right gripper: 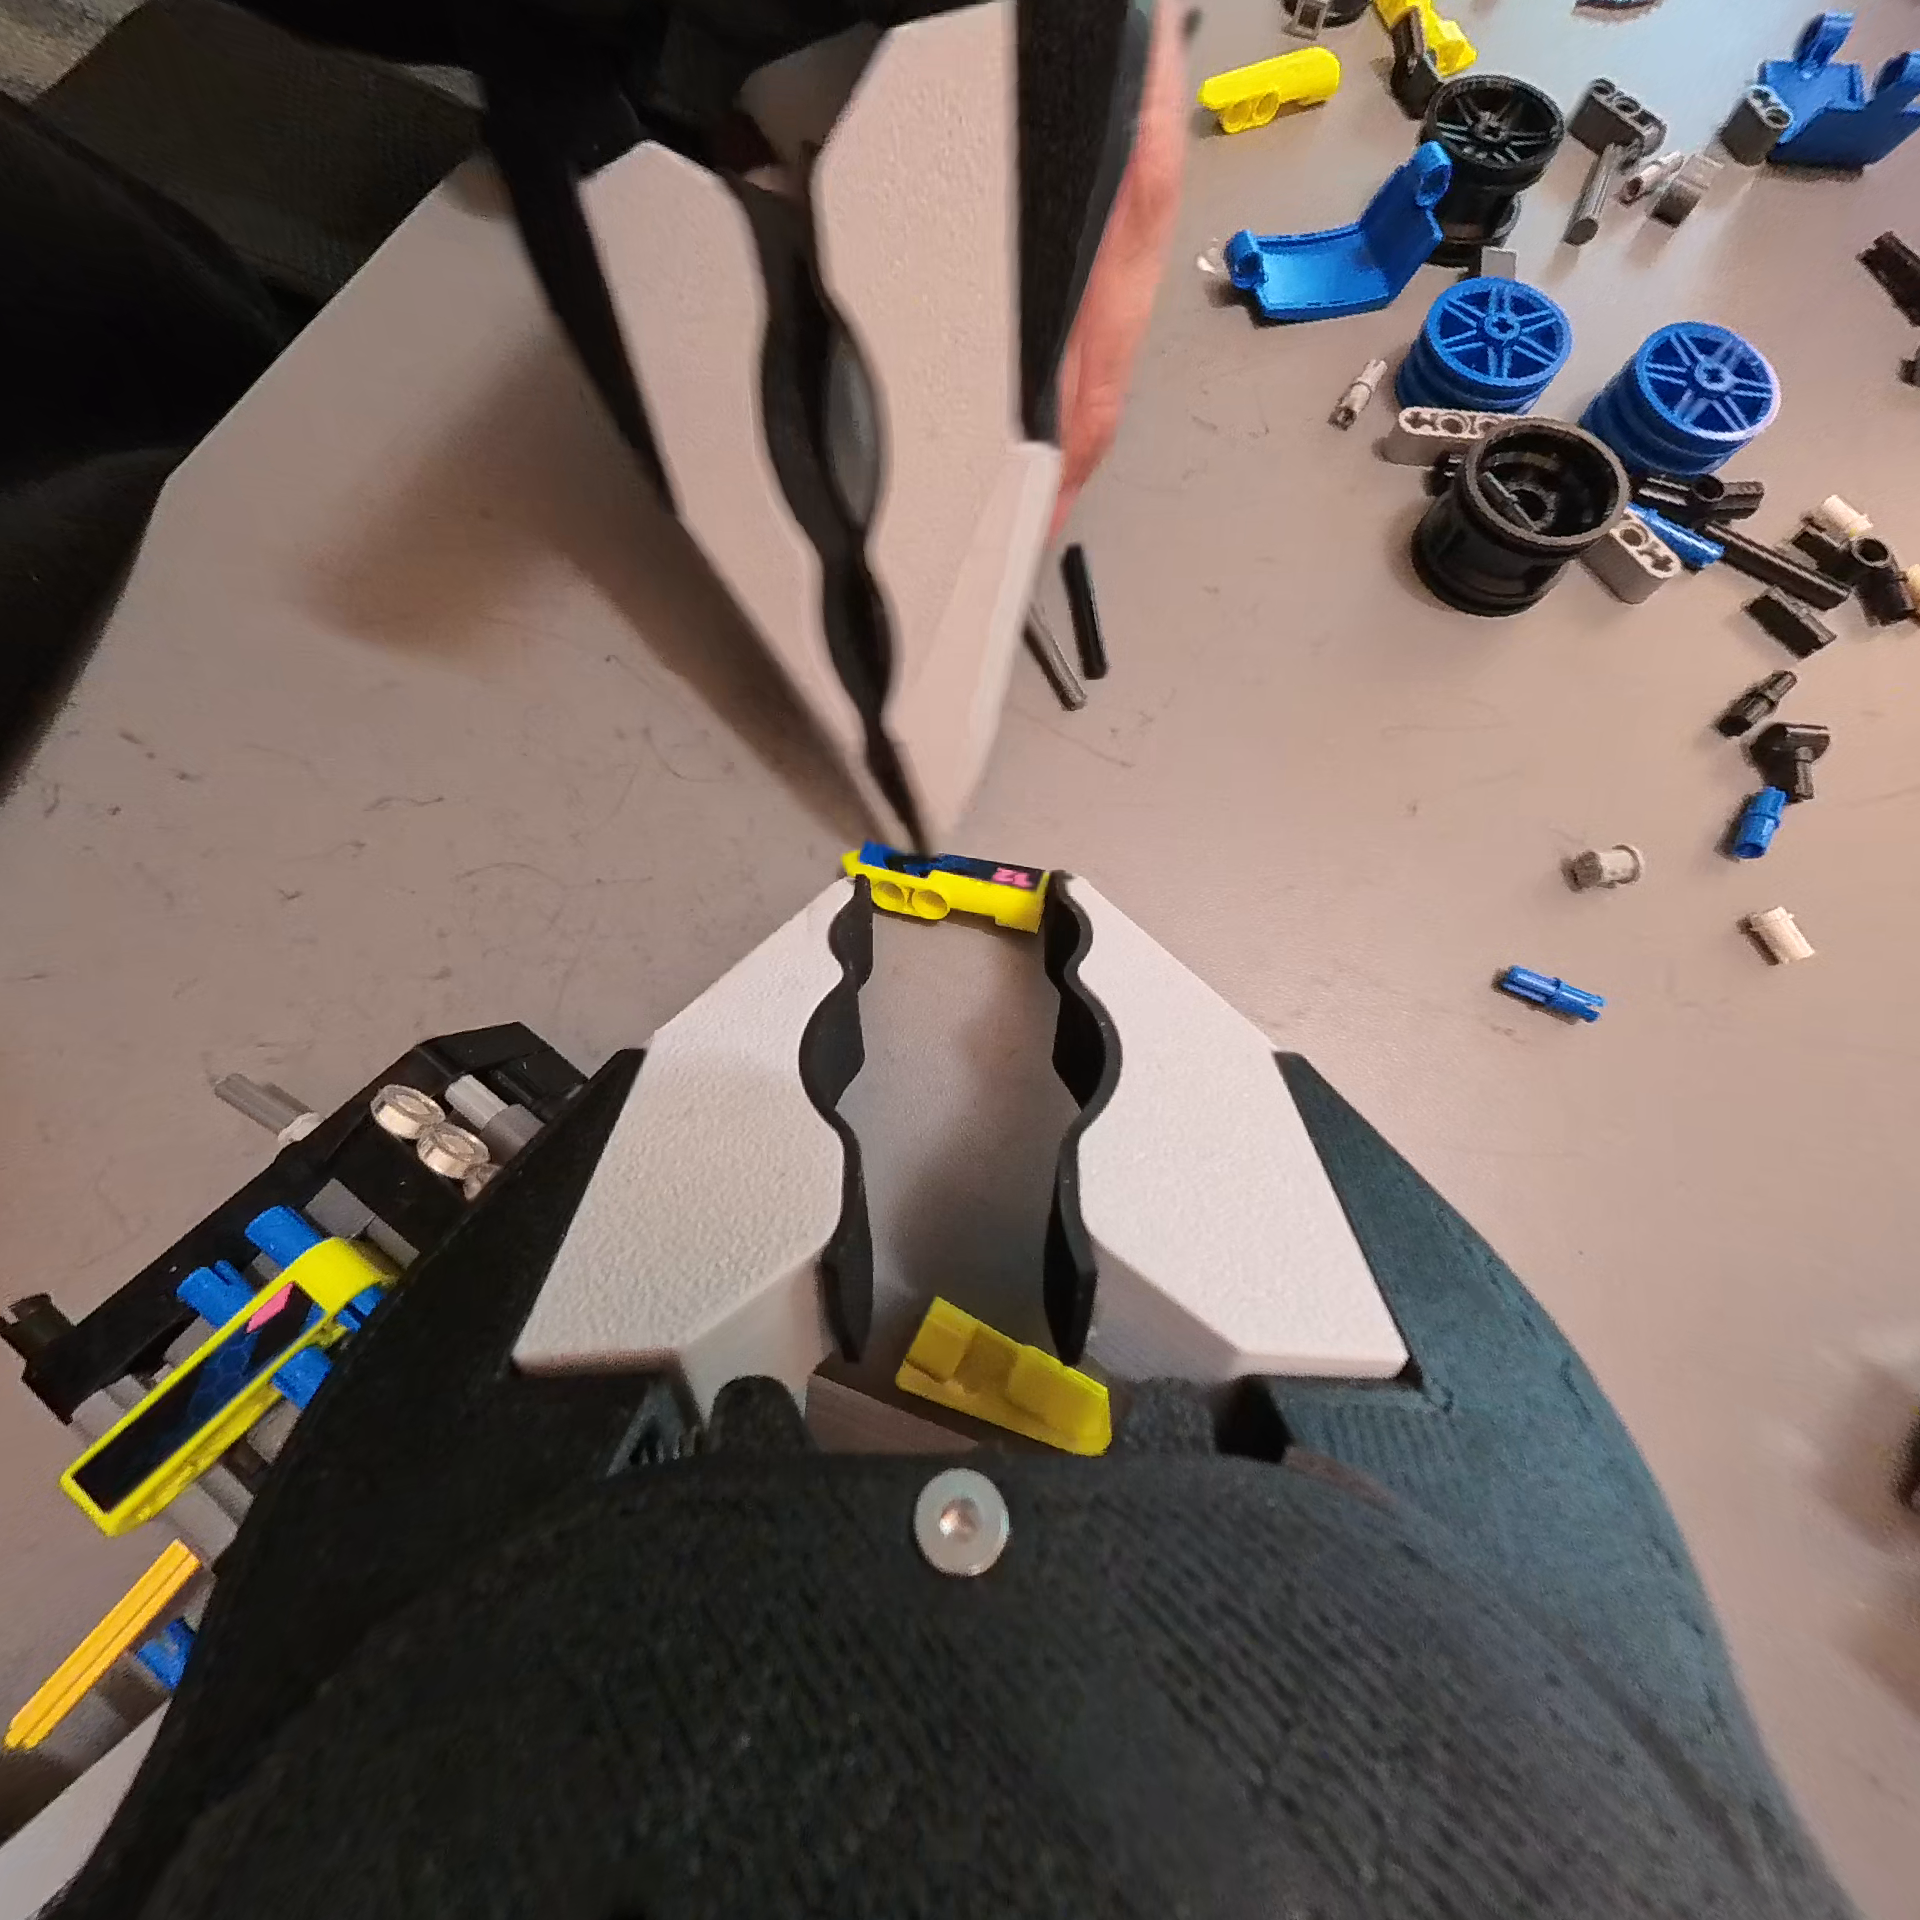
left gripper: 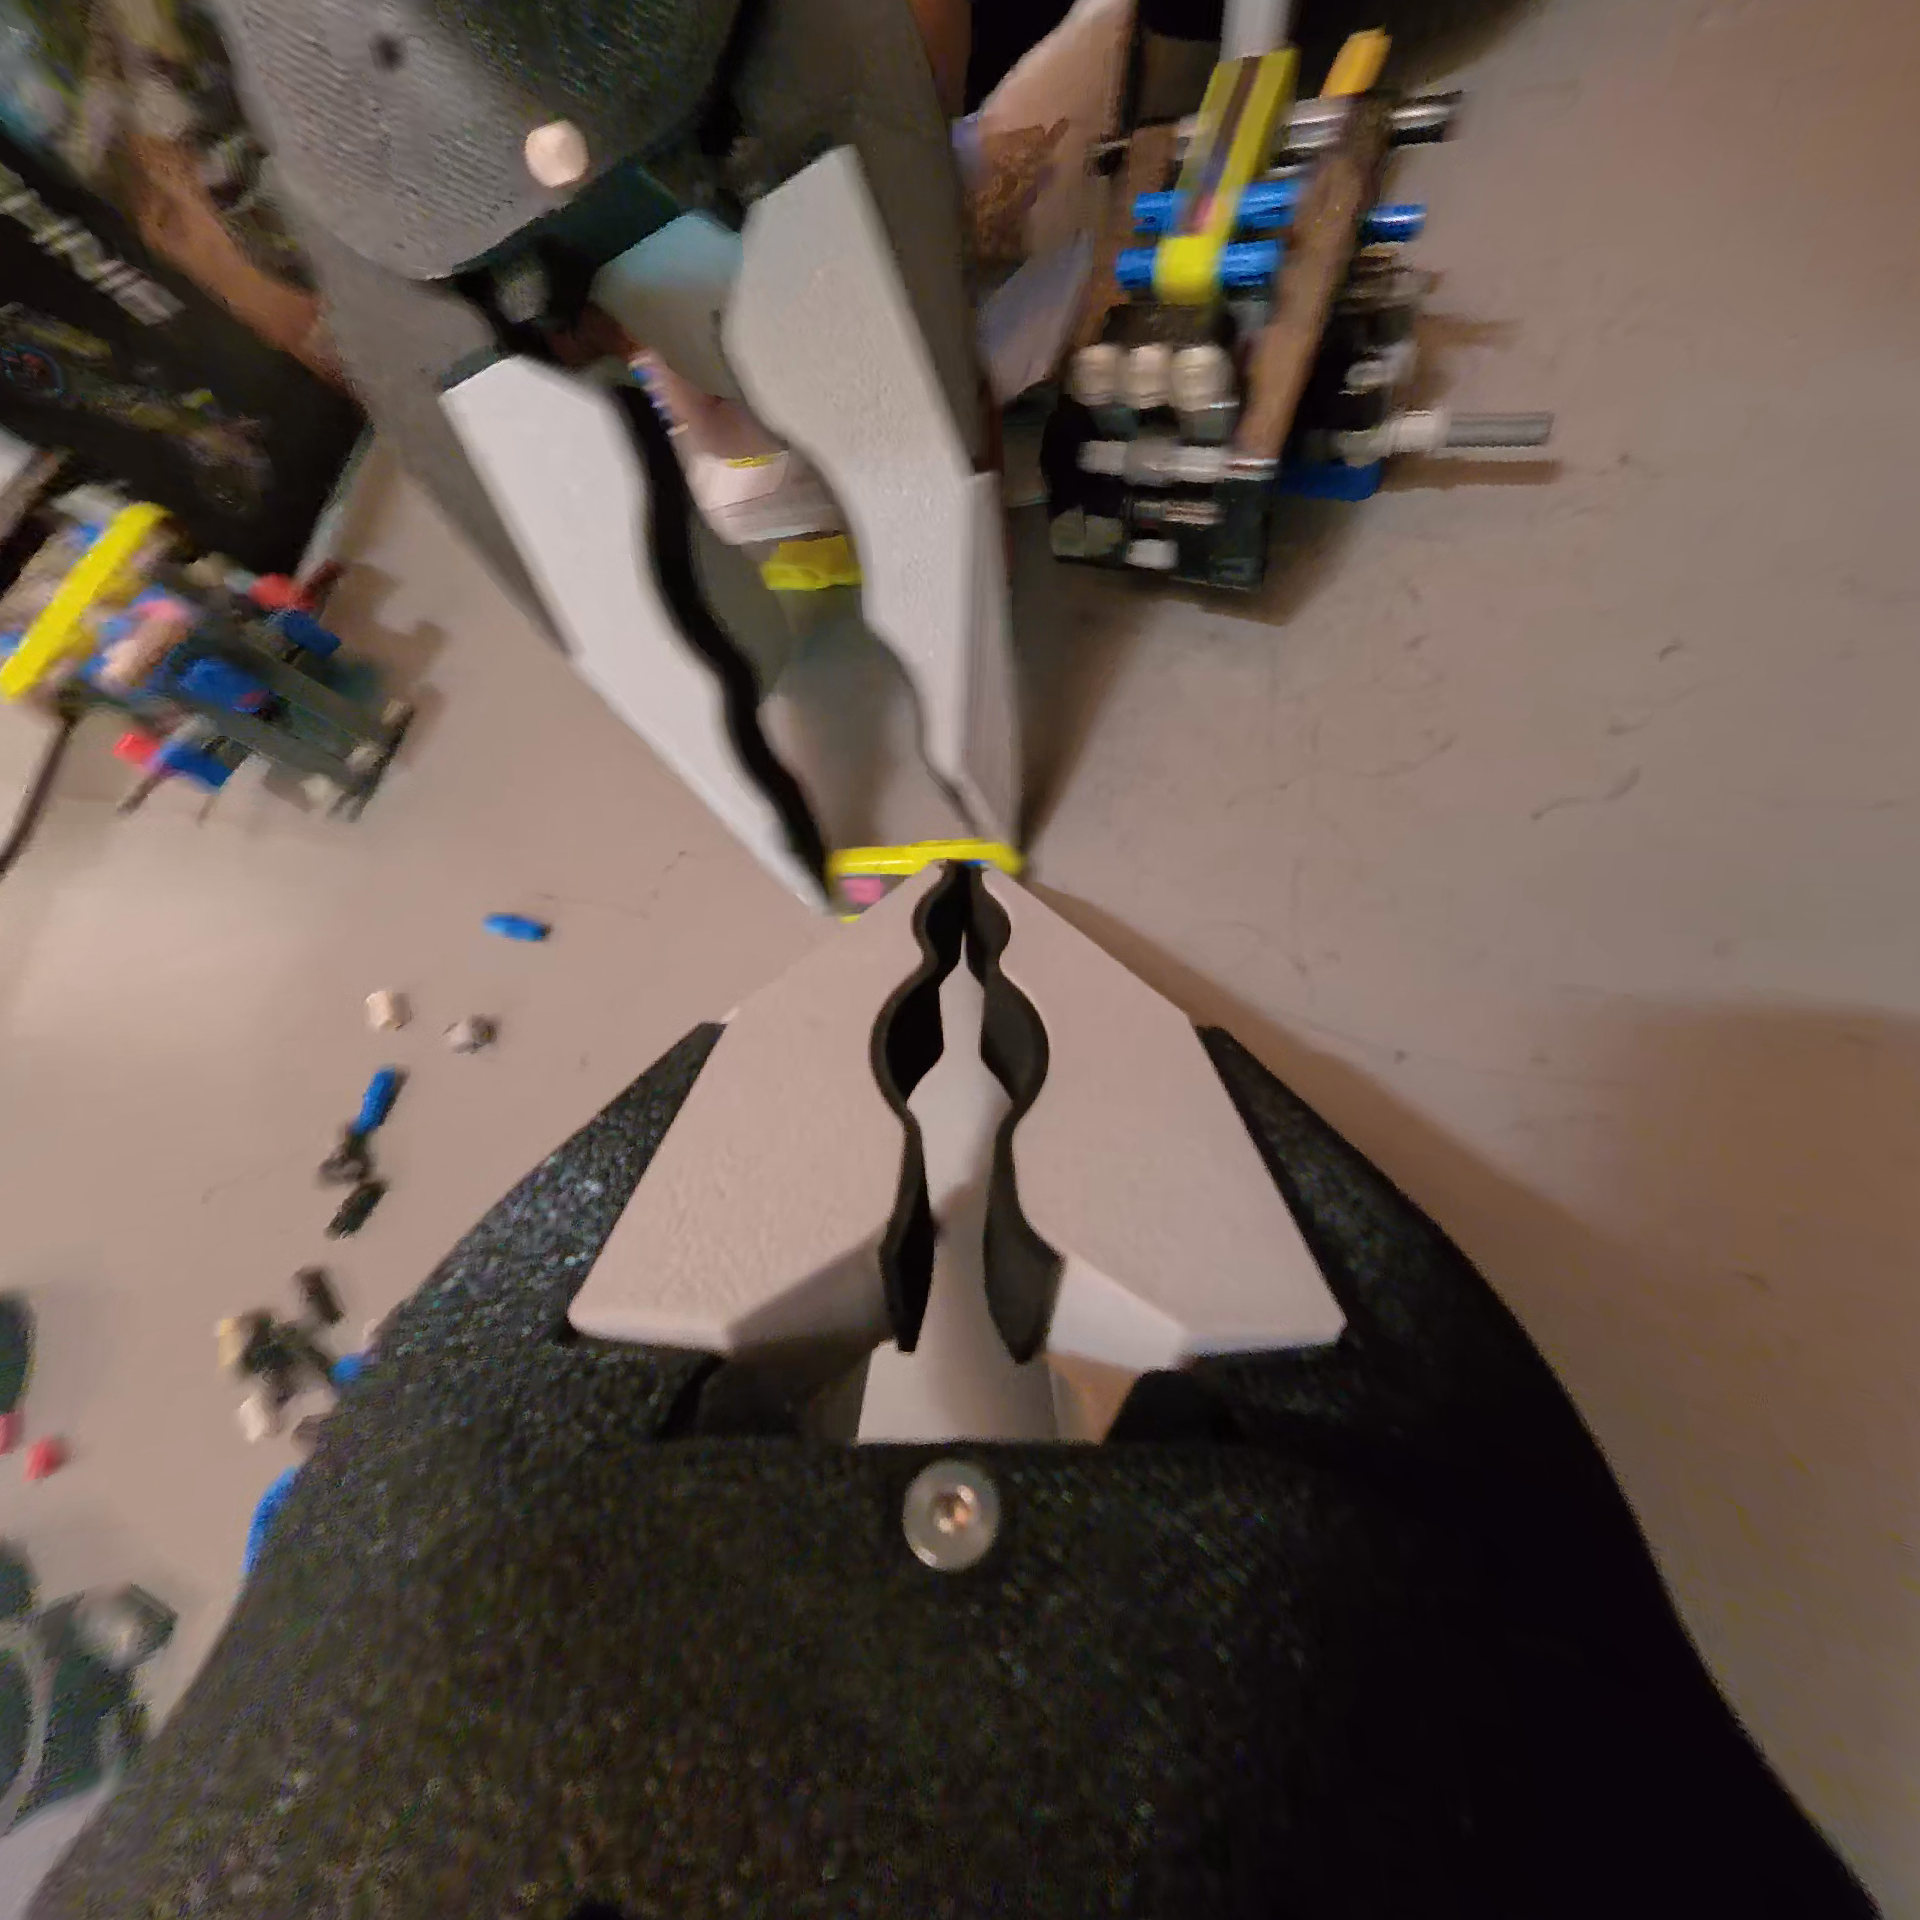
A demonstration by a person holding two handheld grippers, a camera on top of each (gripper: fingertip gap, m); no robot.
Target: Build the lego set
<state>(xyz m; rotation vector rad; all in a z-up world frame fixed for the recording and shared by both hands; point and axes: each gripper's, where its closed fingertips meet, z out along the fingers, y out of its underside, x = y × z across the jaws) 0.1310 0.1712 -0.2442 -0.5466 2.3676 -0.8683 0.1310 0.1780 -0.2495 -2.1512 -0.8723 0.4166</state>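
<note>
Black textured housing of the right gripper filled the near frame, its grey fingers set apart with black pads pressed on either end of a small yellow plastic building-toy panel with a dark sticker, held lengthwise just above the beige table. Left gripper came in opposite, tip to tip, its jaws nearly closed on something small and blue at the panel's top edge; what that was couldn't be told, too blurred. Loose yellow wedge piece sat at the base of the right fingers, not gripped. Further out: a partly built black, blue and yellow toy chassis beside the right gripper, blue spoked wheels, black wheel hub, blue curved panel, and scattered blue and tan pins on the table. Judgement: doing this well would call for a steady, level right hold on the panel while the left tip worked squarely along the panel's hole axis, without twisting it out of the pads.
</note>
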